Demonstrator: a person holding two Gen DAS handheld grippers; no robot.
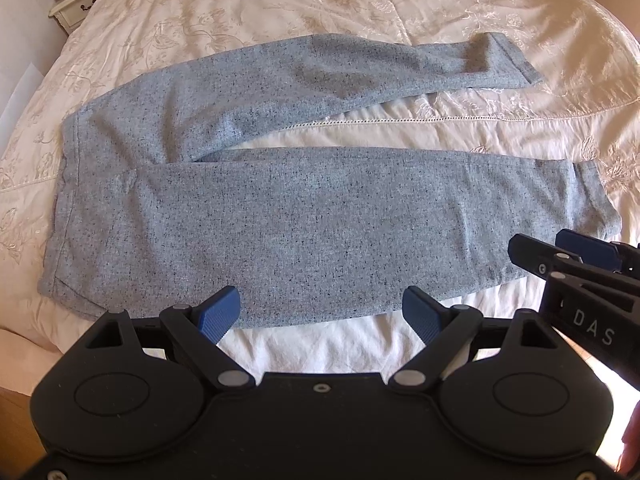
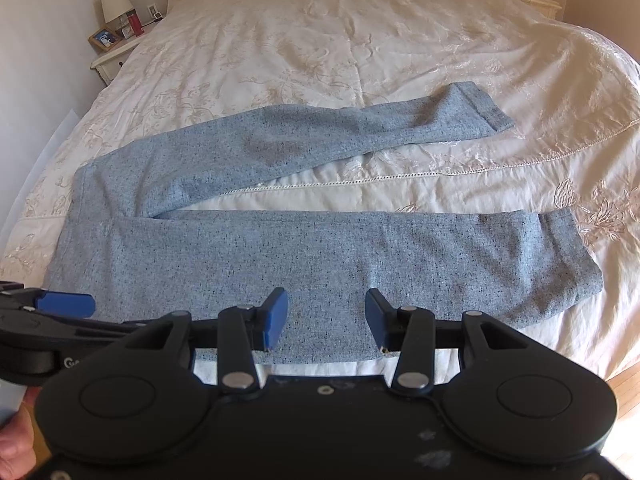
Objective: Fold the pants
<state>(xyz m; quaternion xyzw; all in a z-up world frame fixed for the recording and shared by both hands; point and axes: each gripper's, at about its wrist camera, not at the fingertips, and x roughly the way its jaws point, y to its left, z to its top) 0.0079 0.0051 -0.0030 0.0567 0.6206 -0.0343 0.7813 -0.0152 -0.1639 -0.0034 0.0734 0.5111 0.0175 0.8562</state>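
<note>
Grey pants (image 1: 280, 216) lie flat on the bed (image 1: 360, 12), legs apart. Both the left hand-held gripper (image 1: 320, 312) and right hand-held gripper (image 2: 326, 318) are spread, empty, at the near leg's edge. Only the right view shows a lamp (image 2: 115, 2).

Both views are bright with soft daylight, and the cream bedspread (image 2: 360, 40) is nearly washed out on its right side. A blown-out patch of glare sits at the lower right corner of each view. Shadows are faint and soft-edged. Fisheye distortion bows the bed's edges, the corners vignette to black, and focus is sharp throughout
</note>
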